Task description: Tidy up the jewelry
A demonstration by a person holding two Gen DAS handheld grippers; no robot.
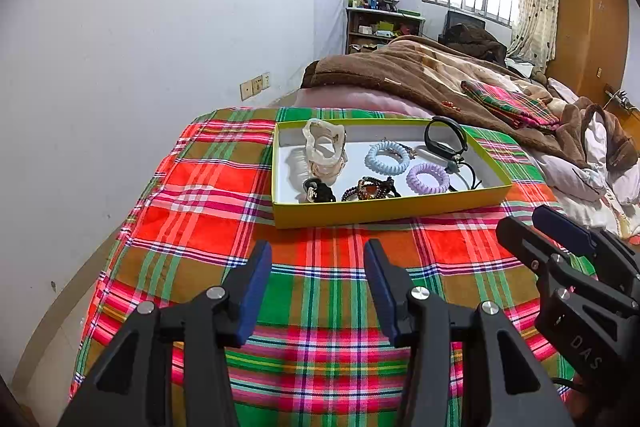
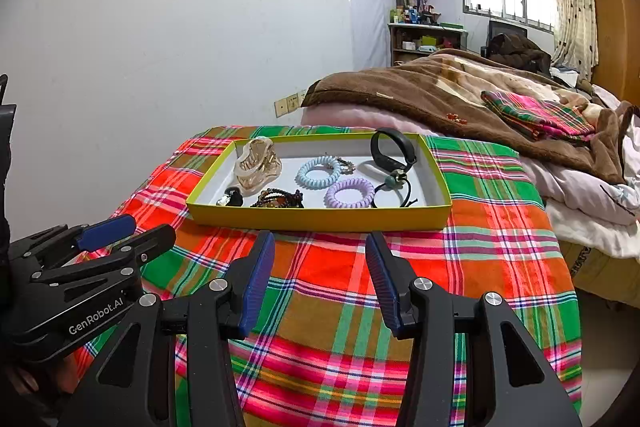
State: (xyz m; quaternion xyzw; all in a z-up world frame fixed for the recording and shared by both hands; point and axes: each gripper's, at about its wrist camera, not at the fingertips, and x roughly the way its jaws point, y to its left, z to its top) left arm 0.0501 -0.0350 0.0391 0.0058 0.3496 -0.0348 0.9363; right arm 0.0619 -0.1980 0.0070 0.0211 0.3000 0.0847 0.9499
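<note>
We hold the left hand-held gripper [image 1: 318, 263] and the right hand-held gripper [image 2: 320, 255] side by side above a bed spread with a red, green and orange plaid cloth [image 1: 224, 227], each with its blue-padded fingers spread apart and nothing between them. Just beyond both sets of fingertips, a shallow yellow-green tray [image 2: 320, 217] with a white floor rests on the cloth and holds the jewelry. At its far left, a translucent beige claw clip [image 2: 256, 167] stands upright; near it, at the tray's near left, lies a small black ornament [image 2: 232, 198], and just right of that a dark beaded bracelet [image 2: 280, 198]. A pale blue spiral hair tie [image 2: 319, 172] lies toward the middle, with a lilac spiral hair tie [image 2: 349, 193] just near and right of it. At the far right, a black wristband [image 2: 392, 147] stands on edge, and a thin black elastic with a bead [image 2: 394, 187] lies beside it. Beyond the tray, a brown blanket [image 1: 420, 75] is heaped on the bed.
</note>
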